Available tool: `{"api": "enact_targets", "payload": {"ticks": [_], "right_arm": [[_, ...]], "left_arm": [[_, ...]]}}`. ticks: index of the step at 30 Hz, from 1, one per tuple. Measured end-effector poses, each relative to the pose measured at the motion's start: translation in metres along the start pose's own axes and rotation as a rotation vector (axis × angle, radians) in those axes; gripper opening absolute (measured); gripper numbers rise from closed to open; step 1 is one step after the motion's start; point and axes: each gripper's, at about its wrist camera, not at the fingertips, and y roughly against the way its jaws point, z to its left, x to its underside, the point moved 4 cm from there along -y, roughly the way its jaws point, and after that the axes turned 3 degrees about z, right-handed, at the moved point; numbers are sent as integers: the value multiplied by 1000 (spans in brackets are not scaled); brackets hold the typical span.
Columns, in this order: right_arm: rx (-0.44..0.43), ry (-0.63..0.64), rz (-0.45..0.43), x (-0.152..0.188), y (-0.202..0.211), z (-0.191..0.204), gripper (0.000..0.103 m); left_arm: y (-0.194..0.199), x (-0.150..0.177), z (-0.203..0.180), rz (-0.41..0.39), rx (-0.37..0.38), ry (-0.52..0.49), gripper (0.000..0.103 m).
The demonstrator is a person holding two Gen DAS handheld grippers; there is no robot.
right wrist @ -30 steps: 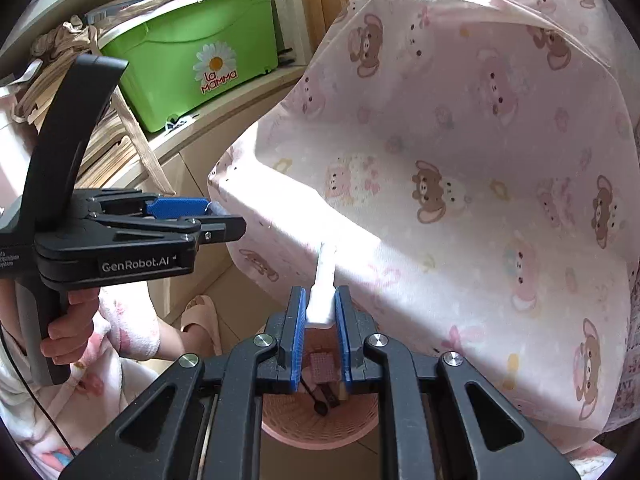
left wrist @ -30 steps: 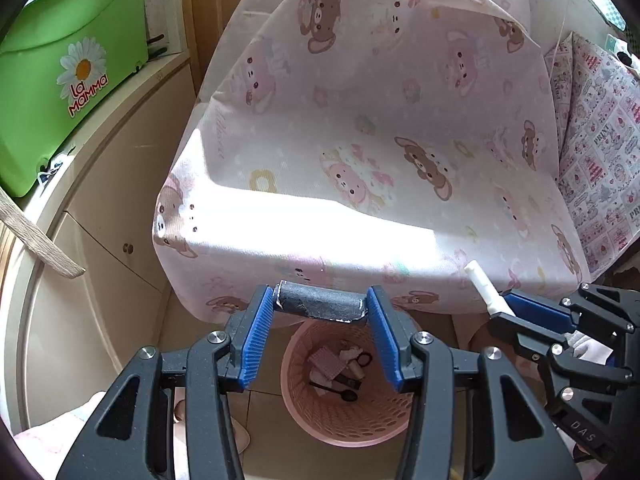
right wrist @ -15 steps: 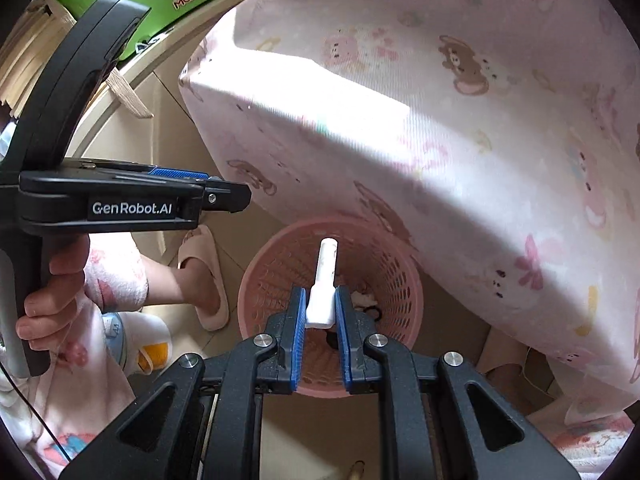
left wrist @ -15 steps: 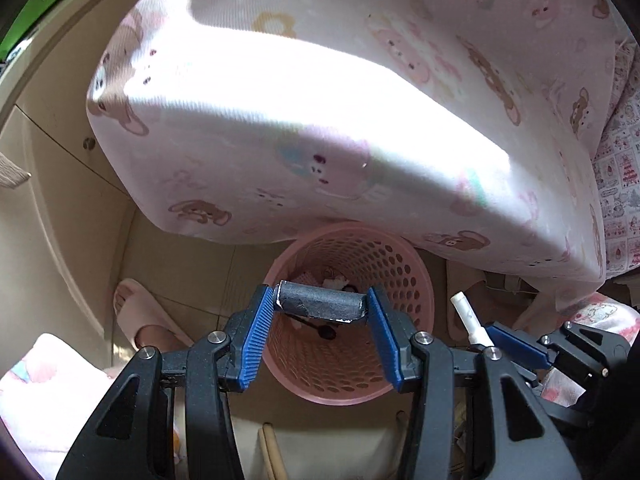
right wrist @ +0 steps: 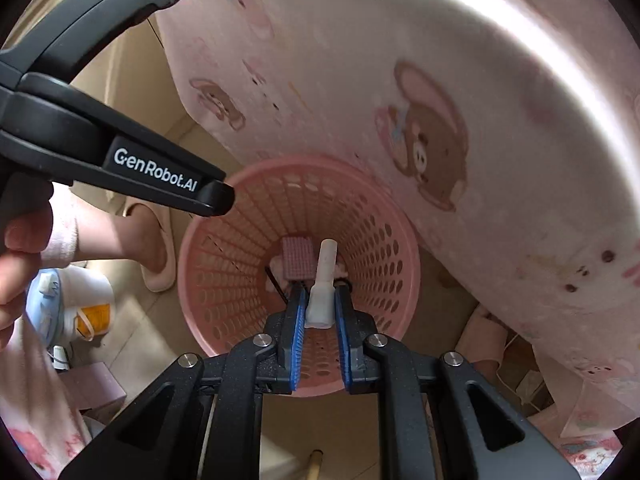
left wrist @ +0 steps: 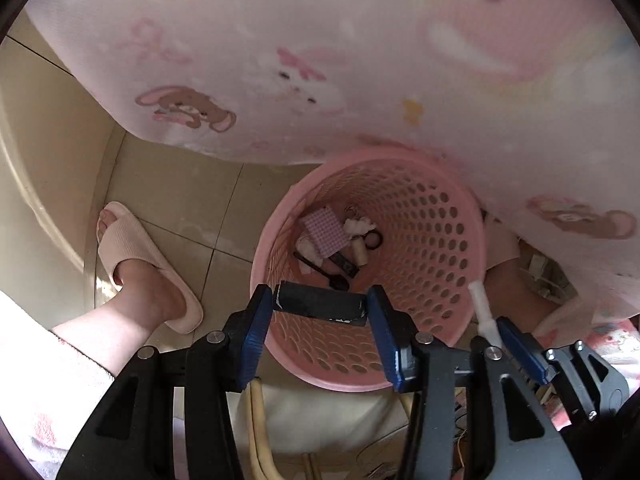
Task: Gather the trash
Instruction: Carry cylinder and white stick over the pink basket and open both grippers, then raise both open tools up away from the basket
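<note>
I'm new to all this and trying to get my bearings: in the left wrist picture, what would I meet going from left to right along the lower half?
Foot in a pink slipper → dark block clamped in the left gripper, over the pink basket → white tube held by the right gripper.

The pink perforated plastic basket (left wrist: 448,240) sits below both grippers, under the bear-print cloth's (left wrist: 320,60) edge. A foot in a beige ridged slipper (left wrist: 132,256) stands left of the left gripper (left wrist: 320,308). Small scraps lie in the basket.

We see a beige tiled floor (left wrist: 176,200) under us, with a cream cabinet front (left wrist: 36,152) curving along its left edge. A pink cartoon-bear cloth (left wrist: 320,52) hangs over the furniture ahead, daylight striking bright along its upper fold (right wrist: 500,20).
</note>
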Motion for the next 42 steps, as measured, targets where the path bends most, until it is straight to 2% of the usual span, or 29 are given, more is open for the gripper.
{"api": "enact_targets", "payload": {"ticks": [6,12,16,22,24,26,28,31,34,36,38,42], "right_arm": [[-5,-4,35,5,-11,0,16],[3,11,31,5,-15,5,16],[1,24,42,4,-16,8,16],[-11,11,61,1,-17,4,16],[-8,7,60,0,-15,2,20],[-7,-6,49,-1,-12,0,35],[14,-35,24,-3,-5,-3,37],[11,-71,-9,-7,10,-11,37],[-6,-104,-51,-10,31,-16,37],[-7,-112,-85,-11,46,-18,39],[-11,-121,-147,-10,67,-20,47],[-4,-151,-268,-8,108,-29,53]], "left_arm": [[-27,4,4,69,-38,6,47],[-31,6,3,69,-51,-6,48],[-32,7,4,74,-58,4,59],[-16,5,7,25,-47,11,64],[-9,5,5,4,-46,4,64],[0,6,4,-14,-46,-1,72],[9,7,4,-32,-42,-2,77],[31,10,2,-94,-63,-15,78],[57,13,-1,-192,-116,-39,78],[76,16,-3,-261,-120,-57,78],[97,20,-3,-325,-115,-72,78],[137,34,-2,-461,-102,-92,80]]}}
